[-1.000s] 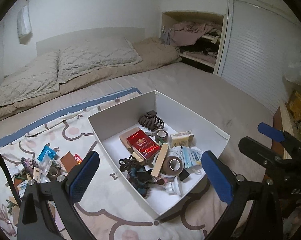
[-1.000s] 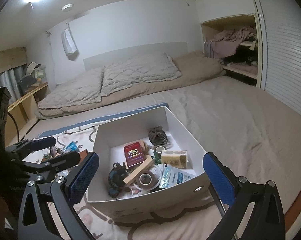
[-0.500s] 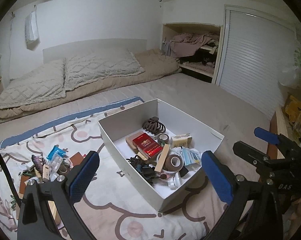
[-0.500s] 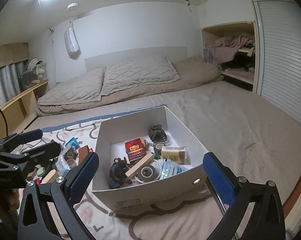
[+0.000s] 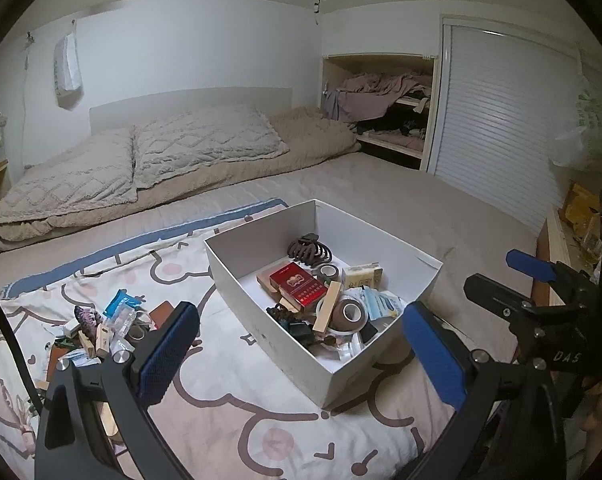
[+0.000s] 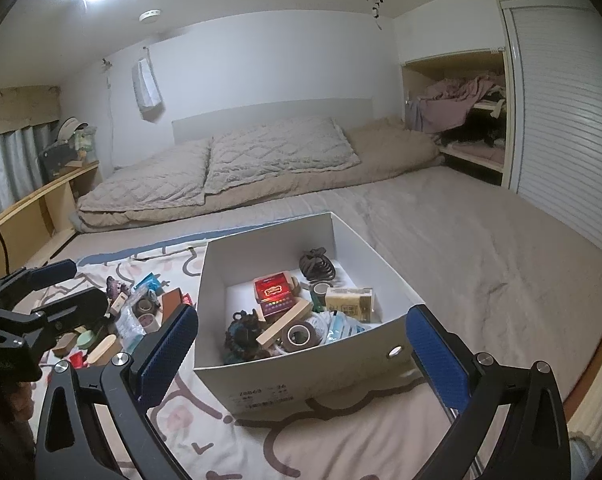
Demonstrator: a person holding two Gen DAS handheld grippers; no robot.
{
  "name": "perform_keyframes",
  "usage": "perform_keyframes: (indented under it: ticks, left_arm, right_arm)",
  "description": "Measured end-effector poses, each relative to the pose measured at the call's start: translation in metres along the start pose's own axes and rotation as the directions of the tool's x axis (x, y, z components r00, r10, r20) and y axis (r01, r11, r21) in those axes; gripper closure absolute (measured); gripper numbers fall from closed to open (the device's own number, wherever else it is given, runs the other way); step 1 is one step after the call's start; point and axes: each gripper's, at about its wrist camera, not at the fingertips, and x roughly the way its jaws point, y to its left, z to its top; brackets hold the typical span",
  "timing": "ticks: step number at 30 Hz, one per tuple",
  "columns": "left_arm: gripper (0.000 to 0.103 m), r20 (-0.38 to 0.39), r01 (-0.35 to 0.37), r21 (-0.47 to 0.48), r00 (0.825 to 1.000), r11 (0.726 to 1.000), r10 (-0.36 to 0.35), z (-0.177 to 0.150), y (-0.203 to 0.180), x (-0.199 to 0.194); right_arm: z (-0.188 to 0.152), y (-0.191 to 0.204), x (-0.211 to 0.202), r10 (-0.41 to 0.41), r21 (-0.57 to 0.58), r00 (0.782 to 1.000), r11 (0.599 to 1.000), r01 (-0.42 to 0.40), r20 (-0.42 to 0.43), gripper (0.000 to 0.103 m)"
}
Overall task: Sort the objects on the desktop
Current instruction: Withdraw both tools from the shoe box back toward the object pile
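White cardboard box [image 5: 325, 364] sits on the bed, approx half-filled w/ sorted bits; loose pile [image 5: 101, 332] left of box awaits. Both hand-held grippers [image 5: 297, 350] [image 6: 301, 354] gape, empty, likely lining up next pick.

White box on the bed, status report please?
Left claw and right claw open, empty. White box part filled; loose pile unsorted. Nothing blocking.

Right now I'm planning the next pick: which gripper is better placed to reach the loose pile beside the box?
Left. The left gripper hangs open beside the pile; the right gripper faces the white box.
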Motion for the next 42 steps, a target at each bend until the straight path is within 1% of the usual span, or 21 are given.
perform_keyframes:
  ticks: [7,14,21,30,34,39,42]
  left_arm:
    - [0.000,0.026,-0.009,-0.003,1.000,1.000,0.009,-0.006,0.006,-0.011]
    - [0.000,0.056,-0.034,0.003,0.998,0.999,0.034,-0.017,0.011,-0.020]
    - [0.000,0.062,-0.060,-0.010,0.996,0.998,0.061,-0.034,0.024,-0.026]
    - [0.000,0.079,-0.133,-0.077,0.987,0.988,0.139,-0.055,0.056,-0.036]
    - [0.000,0.075,-0.193,-0.125,0.976,0.973,0.203,-0.071,0.074,-0.038]
    - [0.000,0.045,-0.248,-0.156,0.965,0.956,0.258,-0.091,0.096,-0.037]
    - [0.000,0.030,-0.284,-0.173,0.956,0.943,0.293,-0.102,0.111,-0.039]
  right_arm:
    - [-0.010,0.010,-0.007,0.010,-0.028,1.000,1.000,-0.009,0.026,0.000]
    - [-0.020,0.023,-0.016,0.037,-0.058,0.996,0.998,-0.032,0.086,0.000]
    - [-0.028,0.035,-0.011,0.066,-0.045,0.994,0.997,-0.062,0.087,0.000]
    - [-0.040,0.058,0.001,0.111,-0.053,0.992,0.993,-0.108,0.059,0.000]
    - [-0.047,0.070,0.007,0.132,-0.065,0.990,0.990,-0.129,0.042,0.000]
    - [-0.055,0.087,0.019,0.165,-0.069,0.986,0.984,-0.163,0.013,0.000]
    - [-0.060,0.098,0.025,0.182,-0.081,0.983,0.980,-0.181,0.004,0.000]
